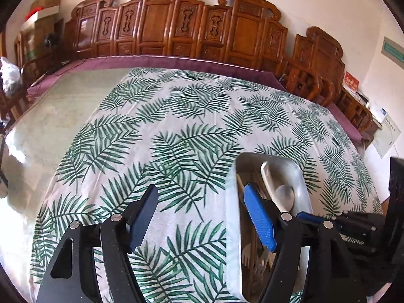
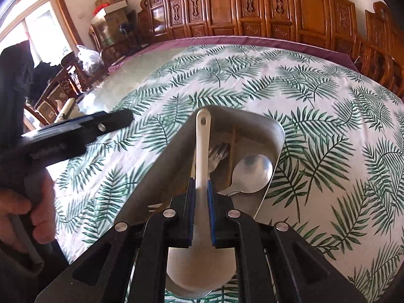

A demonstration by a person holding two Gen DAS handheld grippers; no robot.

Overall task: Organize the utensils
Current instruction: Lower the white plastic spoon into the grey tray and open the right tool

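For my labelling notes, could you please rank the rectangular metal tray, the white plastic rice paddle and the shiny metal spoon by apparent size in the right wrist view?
1. Rectangular metal tray.
2. White plastic rice paddle; nearness to the camera enlarges its blade.
3. Shiny metal spoon.

Palm-leaf tablecloth [image 1: 176,131], carved wooden chairs [image 1: 161,25], cardboard boxes [image 2: 112,2], plastic bag [image 2: 88,59].

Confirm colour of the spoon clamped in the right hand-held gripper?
White spoon, plain, no pattern. Shows best in the right wrist view.
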